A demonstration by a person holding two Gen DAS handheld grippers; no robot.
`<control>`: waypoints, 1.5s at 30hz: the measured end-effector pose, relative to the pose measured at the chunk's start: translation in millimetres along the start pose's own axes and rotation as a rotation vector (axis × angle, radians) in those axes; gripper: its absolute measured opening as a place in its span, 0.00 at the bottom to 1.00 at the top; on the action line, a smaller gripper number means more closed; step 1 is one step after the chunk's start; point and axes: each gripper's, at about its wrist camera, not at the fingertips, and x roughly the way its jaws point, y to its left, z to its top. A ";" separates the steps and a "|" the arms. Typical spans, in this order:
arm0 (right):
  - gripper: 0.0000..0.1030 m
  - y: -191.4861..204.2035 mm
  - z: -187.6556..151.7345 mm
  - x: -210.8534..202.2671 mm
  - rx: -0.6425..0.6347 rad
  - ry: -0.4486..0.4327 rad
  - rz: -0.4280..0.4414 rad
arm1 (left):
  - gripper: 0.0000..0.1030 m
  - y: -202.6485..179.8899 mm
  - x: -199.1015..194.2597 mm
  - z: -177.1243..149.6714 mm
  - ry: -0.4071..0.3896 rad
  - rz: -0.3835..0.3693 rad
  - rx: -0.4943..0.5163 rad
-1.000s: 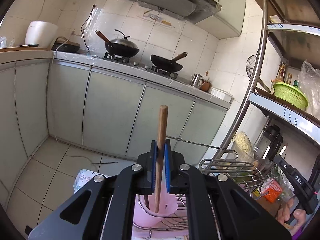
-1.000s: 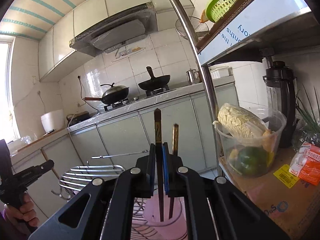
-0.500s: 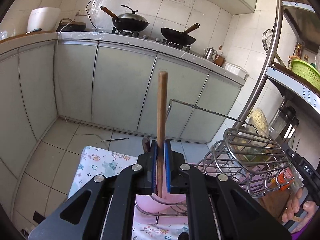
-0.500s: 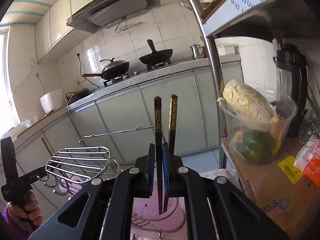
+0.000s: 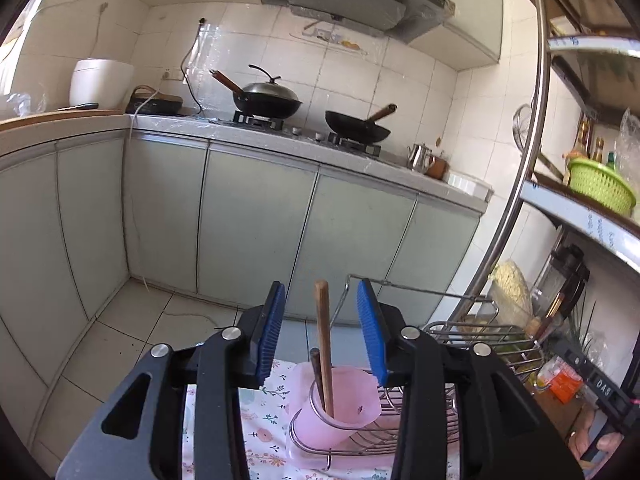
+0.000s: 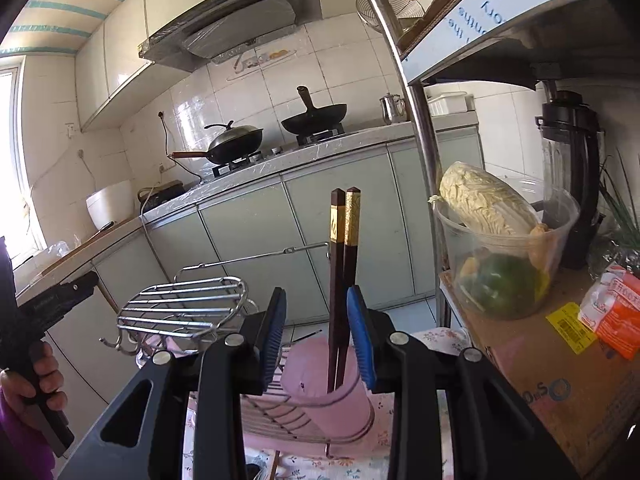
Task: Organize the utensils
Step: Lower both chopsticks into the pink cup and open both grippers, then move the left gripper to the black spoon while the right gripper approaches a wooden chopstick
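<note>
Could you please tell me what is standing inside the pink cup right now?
In the left view, the pink cup holds a wooden handle and a darker stick. The right view shows a chopstick pair. Their lower ends are hidden by the cup wall.

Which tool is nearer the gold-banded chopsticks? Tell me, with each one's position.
Right. The right tool, open, has the chopsticks standing between its fingers. The left tool is off beyond the wire rack, on its far side.
</note>
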 end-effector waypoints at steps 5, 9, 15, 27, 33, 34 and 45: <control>0.37 10.9 -12.0 -21.1 -0.016 0.018 -0.010 | 0.37 12.1 -20.6 -7.9 -0.007 -0.009 -0.029; 0.37 21.9 -25.1 -38.7 -0.034 0.037 -0.017 | 0.37 17.1 -32.0 -21.7 0.021 -0.028 -0.047; 0.37 35.4 -46.5 -54.7 -0.065 0.095 -0.024 | 0.37 15.9 -49.0 -53.0 0.125 -0.061 -0.008; 0.18 42.3 -124.9 -33.9 0.021 0.448 0.089 | 0.22 -9.9 -12.4 -166.6 0.635 -0.195 0.077; 0.14 42.0 -171.3 -8.3 0.044 0.614 0.117 | 0.15 -20.3 -2.0 -212.7 0.799 -0.220 0.136; 0.14 42.3 -175.2 -5.3 0.051 0.630 0.125 | 0.15 -21.5 -0.7 -217.2 0.816 -0.215 0.143; 0.15 51.9 -204.5 19.8 0.046 0.750 0.148 | 0.15 -40.7 9.6 -246.0 0.913 -0.169 0.205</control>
